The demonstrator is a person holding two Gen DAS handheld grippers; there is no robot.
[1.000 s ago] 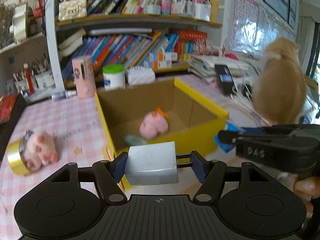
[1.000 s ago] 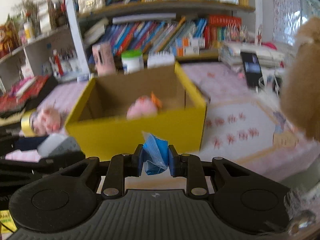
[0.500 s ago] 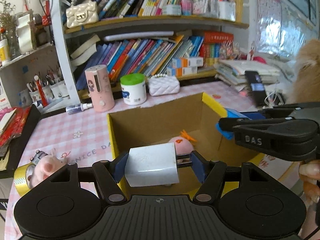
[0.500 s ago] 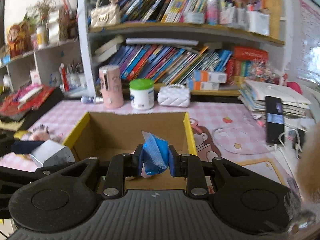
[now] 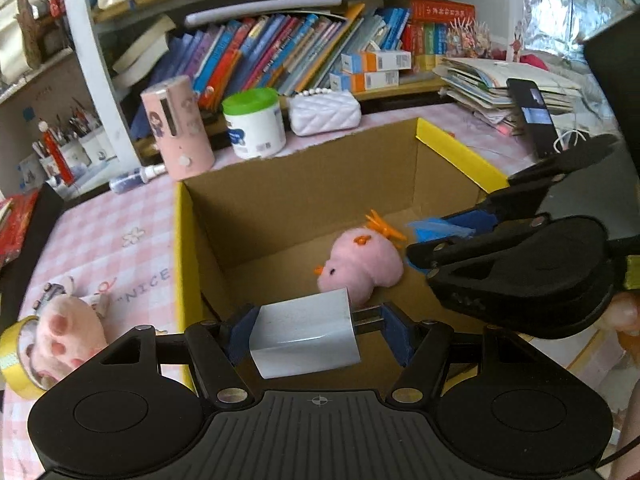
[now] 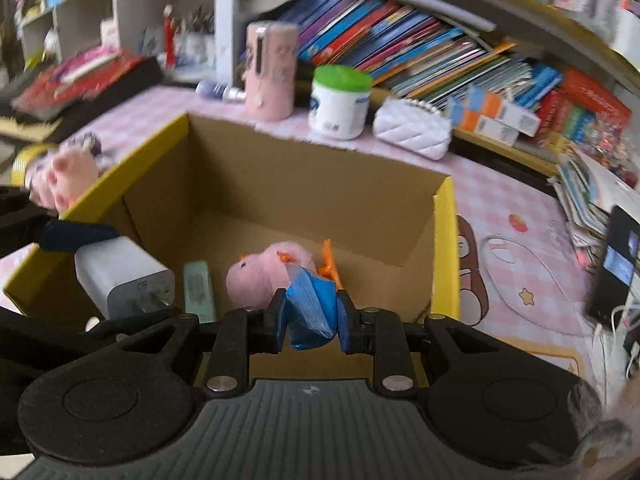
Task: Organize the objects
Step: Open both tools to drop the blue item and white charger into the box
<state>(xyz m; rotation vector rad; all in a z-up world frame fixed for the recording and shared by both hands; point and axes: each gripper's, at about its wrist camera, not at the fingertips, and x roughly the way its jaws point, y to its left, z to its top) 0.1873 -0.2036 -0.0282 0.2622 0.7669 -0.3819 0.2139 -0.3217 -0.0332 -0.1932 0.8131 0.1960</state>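
My left gripper [image 5: 318, 334] is shut on a white charger plug [image 5: 304, 334] and holds it above the open yellow cardboard box [image 5: 182, 248]. My right gripper [image 6: 310, 314] is shut on a crumpled blue packet [image 6: 310, 312], also over the box [image 6: 444, 248]. In the left wrist view the right gripper [image 5: 448, 236] reaches in from the right with the blue packet [image 5: 440, 228]. A pink plush chick [image 5: 360, 266] and a pale green bar [image 6: 197, 290] lie in the box. The charger shows in the right wrist view [image 6: 120, 276].
A pink paw plush [image 5: 66, 334] on a yellow tape roll [image 5: 12, 364] lies left of the box. A pink cylinder [image 5: 178, 128], a green-lidded jar [image 5: 254, 122] and a white quilted purse [image 5: 324, 112] stand behind it. A phone [image 5: 534, 114] lies at right. Bookshelves fill the back.
Both grippers have risen and moved forward from the box's front side to above its opening, still holding the charger and the blue packet.
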